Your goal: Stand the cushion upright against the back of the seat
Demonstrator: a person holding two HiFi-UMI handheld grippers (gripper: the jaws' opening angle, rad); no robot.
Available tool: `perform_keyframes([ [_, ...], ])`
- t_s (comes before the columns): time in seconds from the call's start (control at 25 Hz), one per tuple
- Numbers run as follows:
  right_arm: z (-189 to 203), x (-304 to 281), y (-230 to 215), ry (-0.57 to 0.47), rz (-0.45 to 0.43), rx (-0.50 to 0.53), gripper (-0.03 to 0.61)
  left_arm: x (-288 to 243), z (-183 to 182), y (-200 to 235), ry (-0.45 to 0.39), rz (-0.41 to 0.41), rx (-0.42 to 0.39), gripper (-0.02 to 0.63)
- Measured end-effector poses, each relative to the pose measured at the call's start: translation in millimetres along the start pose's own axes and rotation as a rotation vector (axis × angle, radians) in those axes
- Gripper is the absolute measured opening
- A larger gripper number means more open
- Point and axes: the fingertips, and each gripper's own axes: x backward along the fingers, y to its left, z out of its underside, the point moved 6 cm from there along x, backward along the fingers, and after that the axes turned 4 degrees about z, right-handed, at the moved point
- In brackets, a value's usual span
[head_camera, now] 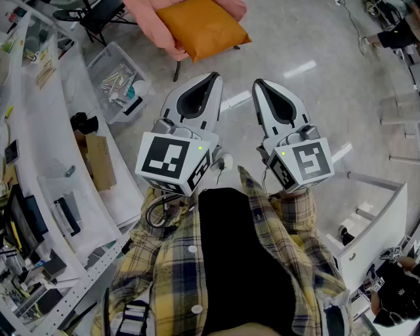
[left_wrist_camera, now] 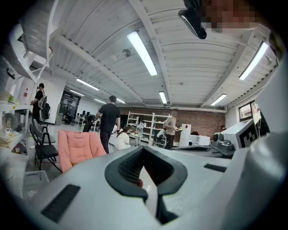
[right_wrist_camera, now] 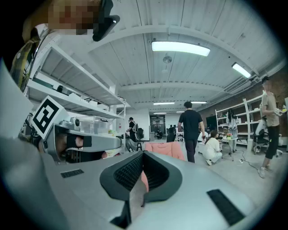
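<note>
An orange cushion (head_camera: 202, 27) lies flat on the seat of a pink padded chair (head_camera: 152, 18) at the top of the head view. Both grippers hover side by side over the floor, short of the chair and pointing toward it. My left gripper (head_camera: 210, 79) is shut with nothing between its jaws, and so is my right gripper (head_camera: 261, 85). In the left gripper view the pink chair (left_wrist_camera: 78, 146) stands to the left beyond the shut left gripper (left_wrist_camera: 144, 152). In the right gripper view the chair (right_wrist_camera: 165, 150) sits straight ahead past the shut right gripper (right_wrist_camera: 143, 156).
A clear plastic bin (head_camera: 121, 82) of small parts sits on the floor left of the chair, beside long white shelving (head_camera: 39, 131) and a cardboard box (head_camera: 98, 161). A black folding chair (left_wrist_camera: 42, 143) stands near the pink one. A white table (head_camera: 380, 223) is at right. People (left_wrist_camera: 109, 119) stand farther off.
</note>
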Motion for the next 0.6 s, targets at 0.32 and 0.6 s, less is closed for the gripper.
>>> perform_keyframes([
  [0.32,3,23,-11,-0.015,0.011,-0.010,0.017,0,6,-20,-0.006,-0.021,0.002,0.003],
  [0.6,7,34,-25,-0.022,-0.003,-0.015,0.017,-4,5,-28,-0.012,-0.055,0.000,0.003],
])
